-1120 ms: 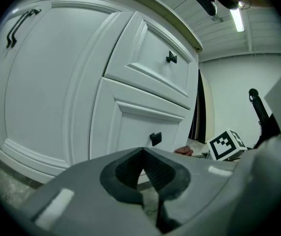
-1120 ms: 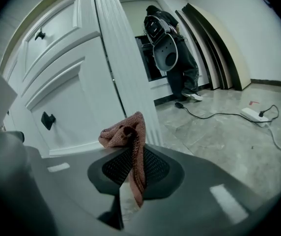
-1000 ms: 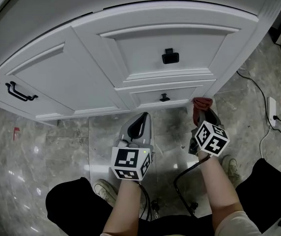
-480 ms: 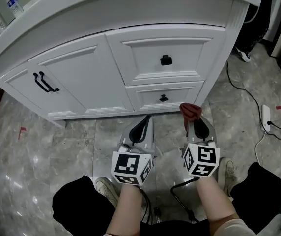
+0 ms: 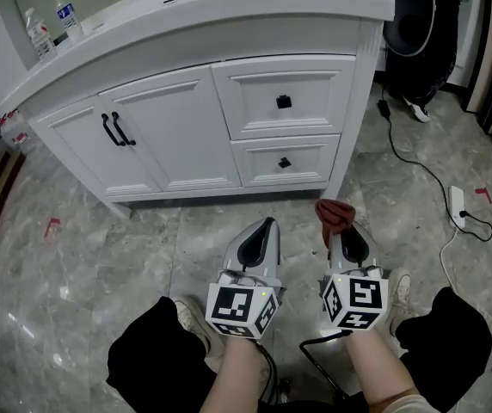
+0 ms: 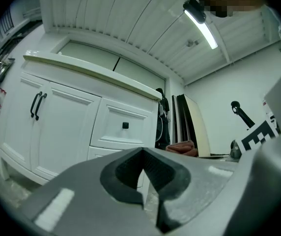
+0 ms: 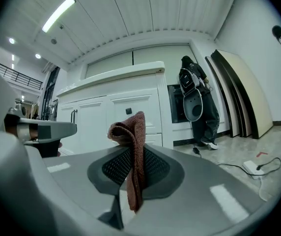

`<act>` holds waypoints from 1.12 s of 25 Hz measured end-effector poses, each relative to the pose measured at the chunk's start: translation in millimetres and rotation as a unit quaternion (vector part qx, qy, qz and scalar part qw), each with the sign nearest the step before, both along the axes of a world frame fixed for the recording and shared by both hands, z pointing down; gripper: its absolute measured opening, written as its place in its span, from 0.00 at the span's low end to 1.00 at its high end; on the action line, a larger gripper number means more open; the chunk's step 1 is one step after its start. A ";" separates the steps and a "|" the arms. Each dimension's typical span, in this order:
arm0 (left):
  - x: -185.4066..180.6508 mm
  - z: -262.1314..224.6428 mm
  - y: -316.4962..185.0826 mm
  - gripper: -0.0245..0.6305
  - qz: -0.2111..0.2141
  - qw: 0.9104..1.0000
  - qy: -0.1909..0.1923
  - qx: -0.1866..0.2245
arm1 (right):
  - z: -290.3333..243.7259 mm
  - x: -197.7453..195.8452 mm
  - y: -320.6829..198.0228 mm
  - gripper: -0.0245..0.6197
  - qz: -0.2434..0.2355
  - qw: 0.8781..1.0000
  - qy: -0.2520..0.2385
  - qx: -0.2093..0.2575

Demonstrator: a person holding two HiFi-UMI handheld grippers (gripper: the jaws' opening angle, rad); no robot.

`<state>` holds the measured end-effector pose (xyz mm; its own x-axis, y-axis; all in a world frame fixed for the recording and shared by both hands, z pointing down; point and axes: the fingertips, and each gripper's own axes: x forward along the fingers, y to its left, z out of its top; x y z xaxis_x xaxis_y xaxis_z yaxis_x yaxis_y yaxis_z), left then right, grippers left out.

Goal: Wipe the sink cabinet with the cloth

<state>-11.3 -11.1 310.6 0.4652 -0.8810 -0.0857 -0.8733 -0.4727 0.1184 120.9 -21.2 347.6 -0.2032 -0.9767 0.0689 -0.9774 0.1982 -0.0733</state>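
Observation:
A white sink cabinet [image 5: 229, 119] with black handles stands ahead of me, also seen in the left gripper view [image 6: 71, 127] and the right gripper view [image 7: 126, 117]. My right gripper [image 5: 339, 226] is shut on a reddish-brown cloth [image 5: 334, 213], which sticks up between its jaws [image 7: 130, 151]. My left gripper [image 5: 263, 231] is shut with nothing in it [image 6: 143, 178]. Both grippers hang over the floor, well short of the cabinet front.
Grey marble floor [image 5: 83, 265] surrounds the cabinet. A white power strip and cable [image 5: 461, 209] lie at the right. Bottles [image 5: 52, 24] stand on the countertop's left end. Dark bags and leaning boards [image 5: 418, 24] stand right of the cabinet. My feet and legs are below.
The view has pulled back from the cabinet: it now sits farther away and the countertop shows. Both grippers have come lower and closer to me, the cloth still held.

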 end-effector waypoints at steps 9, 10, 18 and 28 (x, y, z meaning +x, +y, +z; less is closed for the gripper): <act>6.7 3.1 102.6 0.04 0.007 0.999 -0.035 0.005 | -4.2 0.0 98.9 0.16 -0.007 1.000 -0.011 0.004; 5.5 2.8 111.6 0.04 0.006 0.999 -0.037 0.006 | -4.6 -2.2 107.4 0.16 -0.008 1.000 -0.011 0.004; -2.7 -6.0 164.3 0.04 0.000 0.999 -0.046 0.018 | -10.2 -14.4 159.6 0.16 -0.024 1.000 -0.017 0.007; -3.9 -3.3 186.4 0.04 0.003 0.999 -0.046 0.016 | -6.8 -28.6 188.2 0.15 -0.045 0.999 -0.013 0.006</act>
<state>-15.3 175.2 307.3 0.4776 -0.8757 -0.0710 -0.8770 -0.4800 0.0219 92.3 167.0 340.8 -0.2912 -0.9553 0.0506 -0.9536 0.2855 -0.0959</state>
